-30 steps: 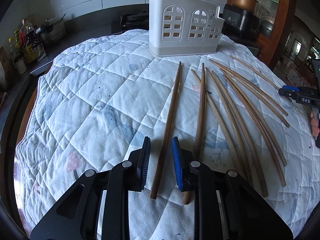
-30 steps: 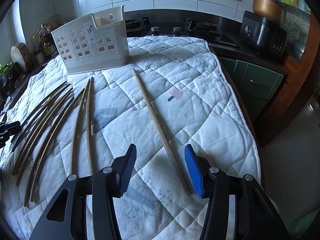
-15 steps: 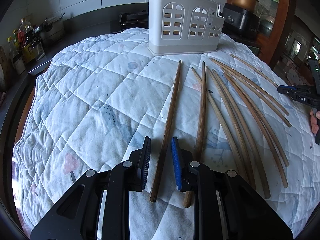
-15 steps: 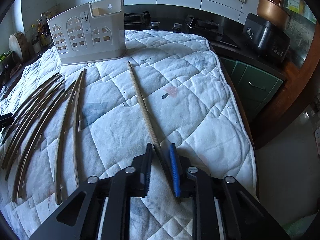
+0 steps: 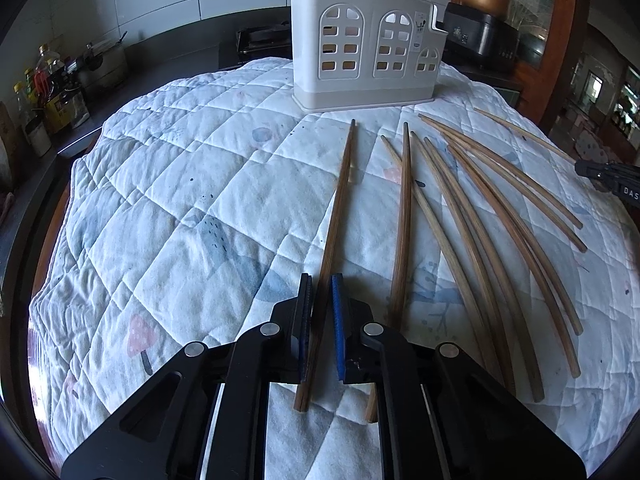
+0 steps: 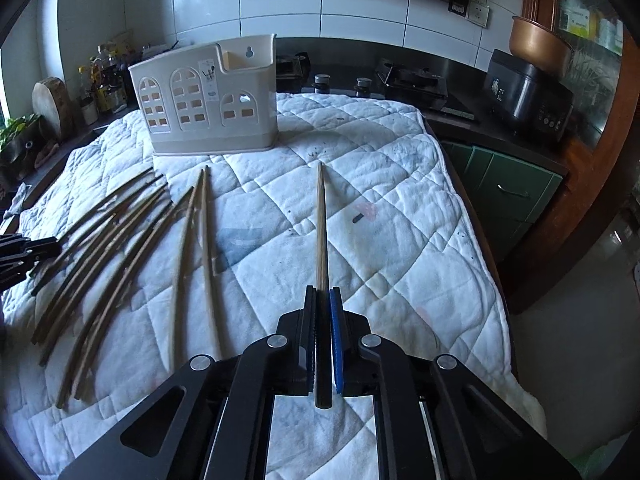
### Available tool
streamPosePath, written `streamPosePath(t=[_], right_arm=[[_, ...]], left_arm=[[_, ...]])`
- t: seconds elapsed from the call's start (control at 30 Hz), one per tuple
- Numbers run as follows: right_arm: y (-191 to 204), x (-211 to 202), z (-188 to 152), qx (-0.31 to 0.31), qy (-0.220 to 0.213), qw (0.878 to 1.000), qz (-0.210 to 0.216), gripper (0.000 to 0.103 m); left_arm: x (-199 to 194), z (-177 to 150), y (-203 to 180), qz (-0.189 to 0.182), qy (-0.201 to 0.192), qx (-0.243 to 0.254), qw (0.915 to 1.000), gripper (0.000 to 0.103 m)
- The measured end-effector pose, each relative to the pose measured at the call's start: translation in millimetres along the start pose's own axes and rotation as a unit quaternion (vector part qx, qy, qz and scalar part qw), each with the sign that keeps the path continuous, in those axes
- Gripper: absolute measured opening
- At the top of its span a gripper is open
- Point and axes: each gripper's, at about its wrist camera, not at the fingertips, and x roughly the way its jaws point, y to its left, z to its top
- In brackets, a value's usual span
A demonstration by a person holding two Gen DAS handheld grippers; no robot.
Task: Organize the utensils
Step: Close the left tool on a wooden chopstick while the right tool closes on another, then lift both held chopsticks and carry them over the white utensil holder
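A white slotted utensil holder (image 5: pixel 366 48) stands at the far side of the quilted cloth; it also shows in the right wrist view (image 6: pixel 208 96). Several long wooden chopsticks (image 5: pixel 472 216) lie fanned on the cloth. My left gripper (image 5: pixel 320 284) is shut on the leftmost dark chopstick (image 5: pixel 340 200), which rests on the cloth. My right gripper (image 6: pixel 323 294) is shut on a pale chopstick (image 6: pixel 321 220) and holds it lifted, pointing straight ahead. The loose chopsticks (image 6: pixel 120 232) lie to its left.
A quilted white cloth (image 5: pixel 180 200) covers the table. A stove (image 6: pixel 412 82) and a dark cooker (image 6: pixel 524 96) stand behind on the counter. Bottles (image 5: pixel 44 92) line the far left. The table edge drops off at the right (image 6: pixel 492 264).
My left jaws have narrowed onto the leftmost chopstick. My right gripper closed on the pale chopstick and raised it off the cloth, straightening it ahead.
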Motion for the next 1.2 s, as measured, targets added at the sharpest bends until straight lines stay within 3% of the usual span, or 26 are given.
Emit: streamPosePath(t=[0.37, 0.57, 0.73, 1.0, 1.2], right_arm=[[39, -59, 16, -0.008, -0.069, 0.997, 0.036, 0.007], [51, -69, 35, -0.016, -0.08, 0.996, 0.042, 0.007], [56, -73, 70, -0.026, -0.082, 0.995, 0.048, 0.007], [57, -80, 142, -0.041, -0.084, 0.994, 0.056, 0.007], [57, -95, 198, -0.057, -0.1, 0.992, 0.04, 0.007]], left_arm=[[-39, 8, 3, -0.013, -0.052, -0.013, 0.9984, 0.005], [-57, 15, 5, -0.027, -0.076, -0.024, 0.9965, 0.005], [-72, 37, 12, -0.038, -0.091, -0.026, 0.9948, 0.005], [-87, 91, 6, -0.035, -0.106, 0.02, 0.9935, 0.005], [-106, 133, 6, -0.044, -0.132, 0.029, 0.9899, 0.005]])
